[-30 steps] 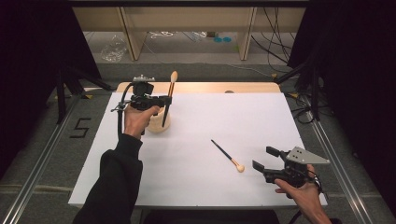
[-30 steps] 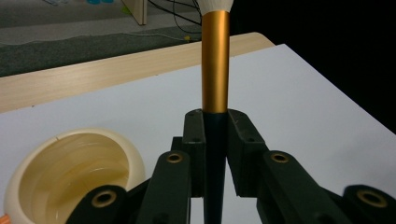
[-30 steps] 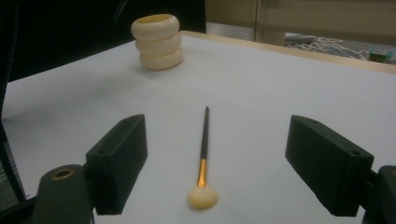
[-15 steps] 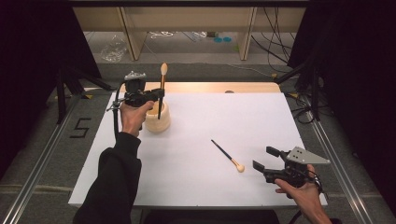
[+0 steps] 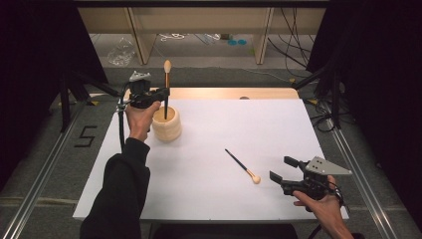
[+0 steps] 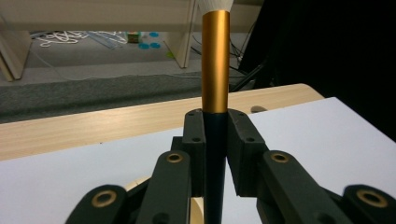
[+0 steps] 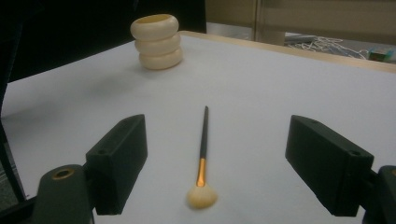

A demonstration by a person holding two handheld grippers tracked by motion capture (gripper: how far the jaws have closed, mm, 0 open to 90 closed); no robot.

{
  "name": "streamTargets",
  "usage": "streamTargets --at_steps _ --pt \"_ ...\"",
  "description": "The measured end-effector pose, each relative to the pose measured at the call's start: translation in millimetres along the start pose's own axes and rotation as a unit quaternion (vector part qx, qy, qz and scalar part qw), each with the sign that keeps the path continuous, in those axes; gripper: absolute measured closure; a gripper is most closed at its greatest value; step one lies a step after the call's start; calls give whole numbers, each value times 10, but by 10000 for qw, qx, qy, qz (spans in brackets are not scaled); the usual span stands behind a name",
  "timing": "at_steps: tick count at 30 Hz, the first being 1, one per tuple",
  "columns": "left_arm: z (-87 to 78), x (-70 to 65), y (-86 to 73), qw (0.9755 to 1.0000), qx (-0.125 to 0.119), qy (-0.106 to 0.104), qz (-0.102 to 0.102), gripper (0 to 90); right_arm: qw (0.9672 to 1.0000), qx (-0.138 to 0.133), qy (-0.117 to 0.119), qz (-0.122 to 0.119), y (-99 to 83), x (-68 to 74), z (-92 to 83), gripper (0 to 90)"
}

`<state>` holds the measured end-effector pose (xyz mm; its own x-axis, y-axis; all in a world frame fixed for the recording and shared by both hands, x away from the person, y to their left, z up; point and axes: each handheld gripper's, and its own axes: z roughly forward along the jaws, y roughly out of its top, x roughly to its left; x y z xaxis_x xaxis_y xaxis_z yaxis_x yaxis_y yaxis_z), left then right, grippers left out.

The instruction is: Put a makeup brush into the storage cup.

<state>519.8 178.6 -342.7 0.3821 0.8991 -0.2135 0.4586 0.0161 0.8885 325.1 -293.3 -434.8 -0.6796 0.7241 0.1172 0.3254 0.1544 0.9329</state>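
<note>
The makeup brush [image 5: 166, 84] stands upright with its bristle head at the top, clamped by its dark handle in the left gripper [image 5: 160, 93], and its lower end reaches down into the mouth of the cream ribbed holder [image 5: 166, 125] at the far left of the white desk [image 5: 278, 129]. In the left gripper view the jaws press on the handle just below the gold ferrule [image 6: 215, 60], a narrow pinch on a thin, smooth, tapering shaft. That grip is the weak point: the brush could probably slide or swivel between the pads if the hand tilts. If it lets go while the handle leans on the rim, the brush may well tip out, or its top-heavy length could nudge the light holder over. A sideways pull before release might drag the holder across the desk.

The second brush [image 7: 201, 158] lies flat on the desk between the wide-open jaws of the right gripper [image 7: 236, 168], untouched. Closing there from a poor angle could push its round handle away and roll it.
</note>
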Motion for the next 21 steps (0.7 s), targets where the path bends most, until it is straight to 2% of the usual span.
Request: streamTargets --at_steps 5,7,8,10,11,12,13,14,21 --pt "50 34 -8 9998 -172 86 -46 785 10000 -34 61 11 -5 1 4 218" --pt "66 58 -7 9996 -123 236 66 785 10000 7 7 -6 -4 0 -1 218" --pt "104 121 -2 9994 -128 -54 325 785 10000 -56 46 3 -6 -2 6 218" --pt "116 144 -8 9991 -140 -31 394 785 10000 6 -9 -18 -4 -4 -5 218" --pt "122 168 -8 9984 -141 22 551 785 10000 9 -4 -19 -5 -4 -6 218" --pt "123 95 -43 9995 -155 287 20 785 10000 -47 55 -1 -7 -5 1 218" --pt "130 98 -48 9994 -156 303 8 785 10000 -58 59 -7 -7 -4 2 218" --pt "147 117 -51 9993 -205 300 83 785 10000 -53 61 -9 -7 -4 1 218" --pt "190 181 -98 9987 -291 421 82 785 9999 -80 70 -32 -10 -2 6 219"
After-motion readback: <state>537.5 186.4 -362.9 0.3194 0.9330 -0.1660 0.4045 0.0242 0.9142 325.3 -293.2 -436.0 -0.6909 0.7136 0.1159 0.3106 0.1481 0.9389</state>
